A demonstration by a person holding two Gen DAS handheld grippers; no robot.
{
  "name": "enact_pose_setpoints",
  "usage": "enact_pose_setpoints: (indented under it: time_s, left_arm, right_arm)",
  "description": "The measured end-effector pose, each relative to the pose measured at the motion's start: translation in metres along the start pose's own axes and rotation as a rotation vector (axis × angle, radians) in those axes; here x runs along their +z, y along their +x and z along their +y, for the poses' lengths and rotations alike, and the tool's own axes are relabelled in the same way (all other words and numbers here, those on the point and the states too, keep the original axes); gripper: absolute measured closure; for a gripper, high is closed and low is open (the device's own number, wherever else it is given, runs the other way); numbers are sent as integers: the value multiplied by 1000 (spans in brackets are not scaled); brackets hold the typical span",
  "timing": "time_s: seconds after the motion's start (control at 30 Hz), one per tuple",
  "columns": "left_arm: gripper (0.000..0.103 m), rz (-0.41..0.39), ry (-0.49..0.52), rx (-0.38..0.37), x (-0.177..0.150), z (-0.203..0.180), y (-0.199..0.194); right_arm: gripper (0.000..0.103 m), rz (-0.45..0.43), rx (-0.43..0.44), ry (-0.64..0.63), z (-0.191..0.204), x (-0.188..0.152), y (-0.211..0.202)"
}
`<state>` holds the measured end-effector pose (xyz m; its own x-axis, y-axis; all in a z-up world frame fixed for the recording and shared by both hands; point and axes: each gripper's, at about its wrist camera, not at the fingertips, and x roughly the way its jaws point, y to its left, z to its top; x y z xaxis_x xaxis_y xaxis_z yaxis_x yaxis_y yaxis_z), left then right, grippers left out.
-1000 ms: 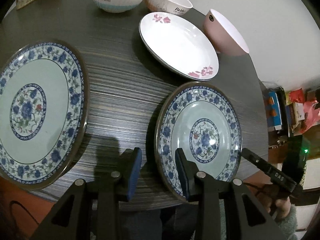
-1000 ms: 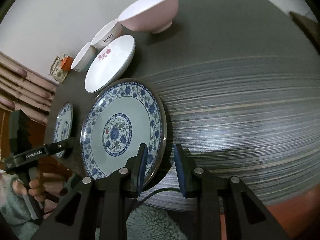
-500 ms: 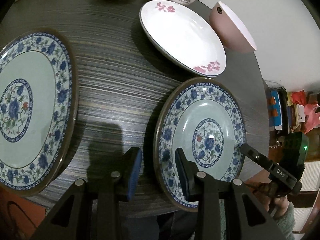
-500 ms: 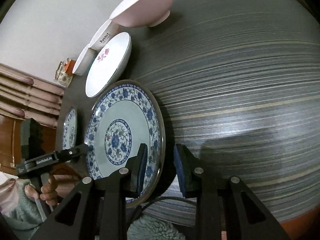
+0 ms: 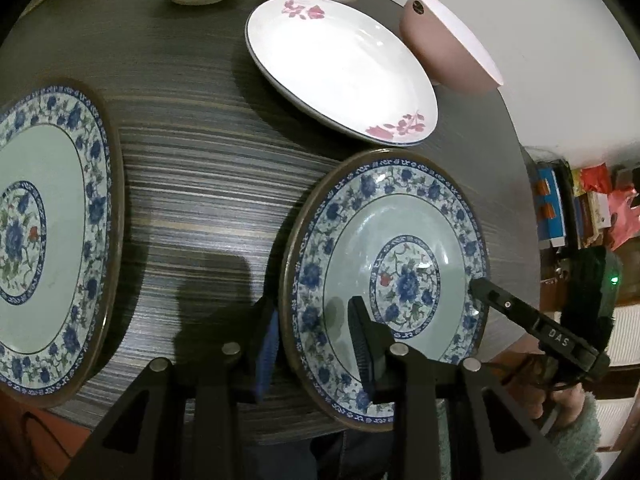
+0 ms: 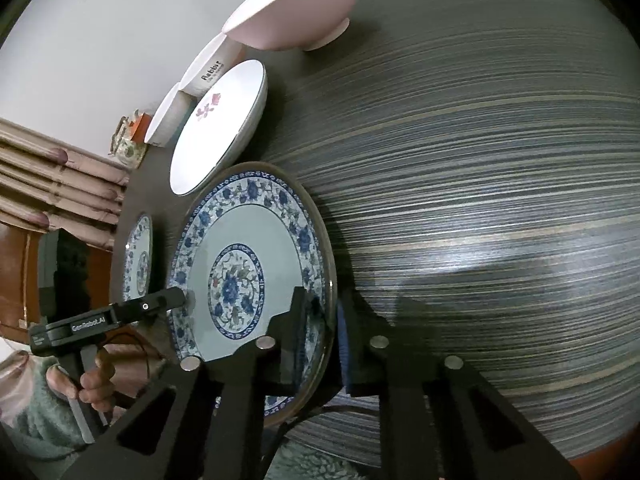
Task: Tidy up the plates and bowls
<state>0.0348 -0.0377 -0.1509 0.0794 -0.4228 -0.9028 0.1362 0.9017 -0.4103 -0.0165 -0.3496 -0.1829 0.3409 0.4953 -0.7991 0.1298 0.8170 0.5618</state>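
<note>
Both hand-held grippers have closed in on the blue-and-white floral porcelain plate (image 5: pixel 400 240): left hand-held gripper (image 5: pixel 316 332) and right hand-held gripper (image 6: pixel 320 332) straddle opposite rims, jaws part-open, unclamped, apparently for a two-sided lift.

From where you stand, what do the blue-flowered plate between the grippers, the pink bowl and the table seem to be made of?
Blue floral plate: glazed ceramic or possibly melamine; glossy, with reflections and a brownish rim. Pink bowl: probably ceramic, smooth satin pink outside, white inside. Table: looks like laminate or veneer, printed grey streaks with a soft sheen.
</note>
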Motion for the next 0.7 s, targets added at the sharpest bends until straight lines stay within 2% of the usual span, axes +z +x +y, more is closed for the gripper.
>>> enact_pose_setpoints:
  time_s: [0.27,0.7]
  left_arm:
    - [75,-18,-7,11,-4,6,-9]
    - [75,-59,-30,12,-9,16,-36]
  right_arm:
    - [90,-12,-18,-25,11,-3,-3]
    - [90,-11,0,-46,35,-11,-5]
